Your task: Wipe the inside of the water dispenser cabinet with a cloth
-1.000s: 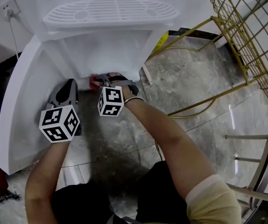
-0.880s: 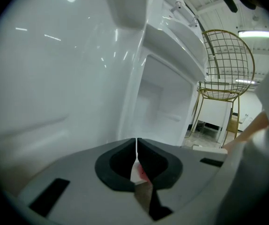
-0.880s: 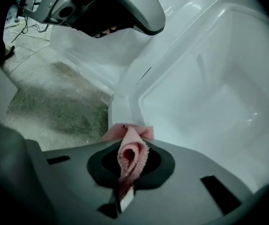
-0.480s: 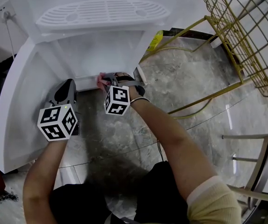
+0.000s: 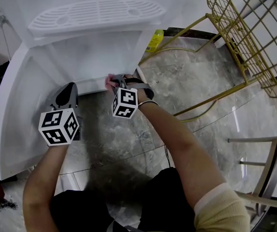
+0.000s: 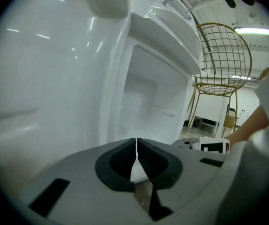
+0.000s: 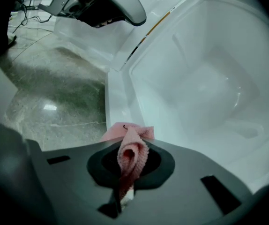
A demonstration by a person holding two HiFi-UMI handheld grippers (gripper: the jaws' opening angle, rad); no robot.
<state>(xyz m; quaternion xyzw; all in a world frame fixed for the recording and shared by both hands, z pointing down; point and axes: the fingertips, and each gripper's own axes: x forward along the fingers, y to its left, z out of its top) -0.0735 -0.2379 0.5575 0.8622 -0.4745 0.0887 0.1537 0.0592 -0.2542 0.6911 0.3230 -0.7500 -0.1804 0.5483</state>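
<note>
Head view: your right gripper (image 5: 114,82) is at the bottom front edge of the open water dispenser cabinet (image 5: 104,52), with the pink cloth (image 5: 110,79) bunched at its tip against the white lip. Your left gripper (image 5: 70,88) sits just beside the opened door (image 5: 10,110), apart from the cloth. A second ago the cloth was nearer the left end of that lip; it has slid right, toward the middle. The left gripper has barely moved.

Left gripper view: the jaws meet tip to tip with nothing between them. They point past the door (image 6: 45,78) into the cabinet (image 6: 148,107).

Right gripper view: the jaws are clamped on the cloth (image 7: 132,154), which is pinched into a fold between them, with a flap spilling forward onto the cabinet's (image 7: 209,78) front edge.
</note>
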